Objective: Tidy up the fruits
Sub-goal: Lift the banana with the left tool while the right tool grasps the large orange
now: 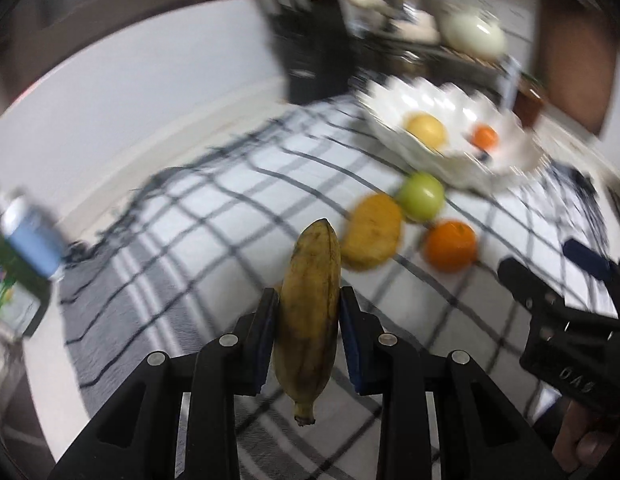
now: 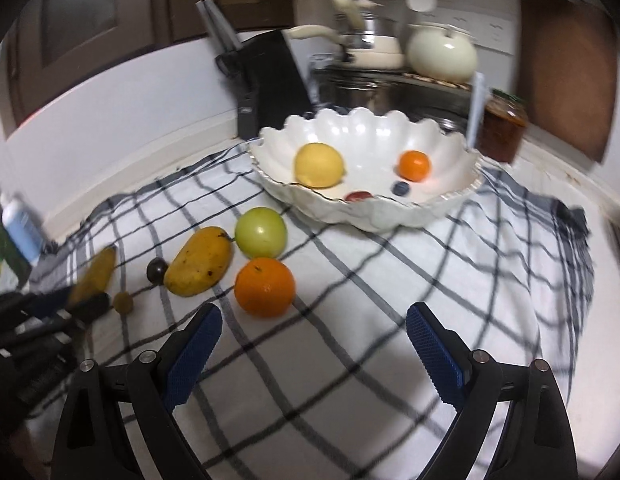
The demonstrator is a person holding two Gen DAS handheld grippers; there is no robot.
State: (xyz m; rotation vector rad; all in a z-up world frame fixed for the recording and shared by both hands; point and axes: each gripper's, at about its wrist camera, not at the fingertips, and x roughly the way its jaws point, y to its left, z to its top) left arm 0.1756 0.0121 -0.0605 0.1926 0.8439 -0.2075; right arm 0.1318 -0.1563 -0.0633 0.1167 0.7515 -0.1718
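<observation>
My left gripper (image 1: 308, 295) is shut on a spotted yellow banana (image 1: 310, 312), held lifted above the checked cloth with its stem toward the camera. In the right wrist view the banana (image 2: 95, 276) and left gripper (image 2: 70, 304) show at the far left. My right gripper (image 2: 314, 316) is open with nothing between its pads, just short of an orange (image 2: 264, 287). A mango (image 2: 200, 261), a green apple (image 2: 261, 233), a dark round fruit (image 2: 157, 271) and a small olive fruit (image 2: 123, 302) lie on the cloth. The white scalloped bowl (image 2: 390, 216) holds a lemon (image 2: 319, 165), a small orange (image 2: 414, 165) and a blueberry (image 2: 400, 188).
The checked cloth (image 2: 390, 300) covers the counter. Behind the bowl stand a black knife block (image 2: 270, 80), a cream kettle (image 2: 442, 54) and a dark jar (image 2: 504, 128). A blue-labelled bottle (image 2: 22, 232) stands at the left edge by the wall.
</observation>
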